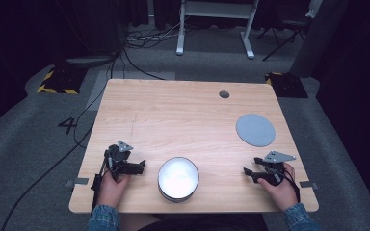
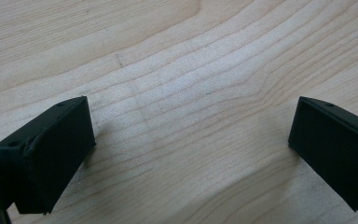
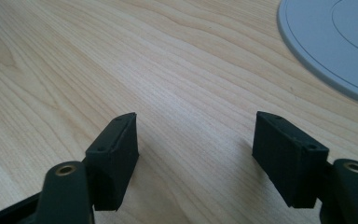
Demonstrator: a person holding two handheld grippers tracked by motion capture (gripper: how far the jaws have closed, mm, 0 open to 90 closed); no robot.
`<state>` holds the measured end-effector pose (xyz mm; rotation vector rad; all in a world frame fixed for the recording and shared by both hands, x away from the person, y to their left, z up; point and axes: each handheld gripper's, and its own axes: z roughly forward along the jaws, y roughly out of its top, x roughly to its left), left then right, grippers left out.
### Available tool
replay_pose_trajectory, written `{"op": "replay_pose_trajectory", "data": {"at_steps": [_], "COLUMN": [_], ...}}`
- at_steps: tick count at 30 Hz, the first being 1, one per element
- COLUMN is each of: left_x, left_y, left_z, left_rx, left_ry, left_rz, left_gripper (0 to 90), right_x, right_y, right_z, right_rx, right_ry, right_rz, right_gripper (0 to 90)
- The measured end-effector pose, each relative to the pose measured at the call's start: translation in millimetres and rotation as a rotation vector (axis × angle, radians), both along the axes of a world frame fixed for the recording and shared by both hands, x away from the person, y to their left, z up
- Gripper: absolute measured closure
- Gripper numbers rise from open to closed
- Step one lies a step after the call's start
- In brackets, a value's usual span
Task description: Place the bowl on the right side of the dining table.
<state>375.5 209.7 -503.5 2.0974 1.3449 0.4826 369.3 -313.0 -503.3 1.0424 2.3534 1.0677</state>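
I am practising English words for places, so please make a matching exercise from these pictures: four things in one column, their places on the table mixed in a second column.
Things:
1. bowl
2. grey disc
3. left gripper
4. right gripper

Places:
A. far right part of the table
B. near edge, in the middle
C. near right corner, jaws open
D. left of the bowl, jaws open

Pairs: 1-B, 2-A, 3-D, 4-C

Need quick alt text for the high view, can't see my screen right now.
A white bowl sits at the near edge of a wooden table, between the open left tool and right tool. A grey plate lies farther back on the right.
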Motion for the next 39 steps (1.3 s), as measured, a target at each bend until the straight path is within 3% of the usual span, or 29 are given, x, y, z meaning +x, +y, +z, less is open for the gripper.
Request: {"op": "replay_pose_trajectory", "data": {"at_steps": [21, 26, 29, 39], "left_x": [0.0, -0.1, 0.0, 0.0], "left_y": [0.0, -0.3, -0.3, -0.2], "left_z": [0.0, -0.1, -0.1, -0.1], "left_rx": [0.000, -0.005, -0.004, -0.003], "left_ry": [0.000, 0.002, 0.001, 0.000], "left_rz": [0.000, 0.000, 0.001, 0.001], "left_gripper": [0.3, 0.3, 0.3, 0.3], "right_x": [0.0, 0.4, 0.3, -1.5], "right_y": [0.1, 0.8, 0.2, 1.0], "right_z": [0.0, 1.4, 6.8, 37.7], "right_rx": [-0.001, 0.014, 0.038, 0.023], "right_ry": [0.000, 0.023, 0.064, 0.091], "right_rz": [0.000, -0.021, -0.024, -0.004], "right_gripper": [31.4, 32.4, 34.6, 33.0]}}
